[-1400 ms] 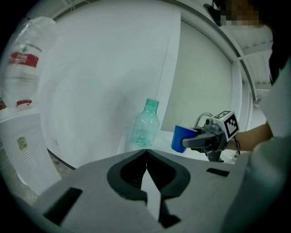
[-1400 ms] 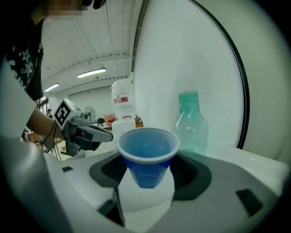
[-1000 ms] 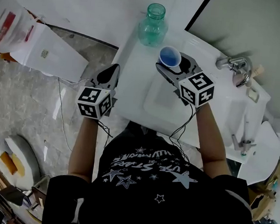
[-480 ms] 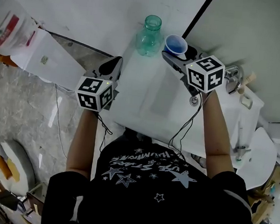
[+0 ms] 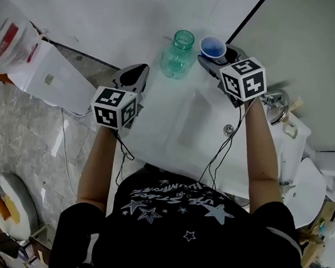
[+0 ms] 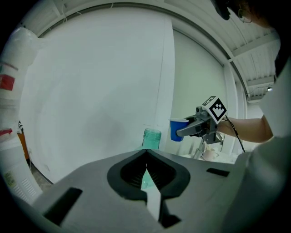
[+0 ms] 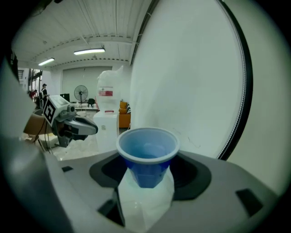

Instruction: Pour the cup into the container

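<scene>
A blue plastic cup (image 5: 213,47) stands upright in my right gripper (image 5: 219,58), which is shut on it. It hangs in the air just right of the mouth of a green glass jar (image 5: 178,54). The jar stands at the far edge of the white sink counter (image 5: 156,129). In the right gripper view the cup (image 7: 147,154) sits between the jaws of the right gripper (image 7: 146,170), its inside pale blue. My left gripper (image 5: 133,77) hovers at the counter's left edge, short of the jar, shut on nothing. In the left gripper view the jar (image 6: 152,139) and the cup (image 6: 178,129) show beyond the left gripper (image 6: 146,152).
A chrome faucet (image 5: 275,102) and a drain (image 5: 228,129) lie on the sink's right part. A white carton with a red label (image 5: 23,53) stands on the floor at left. A white wall rises right behind the jar.
My right gripper has carried the cup up and away from me, from over the sink to just beside the jar's mouth. The left gripper has hardly moved.
</scene>
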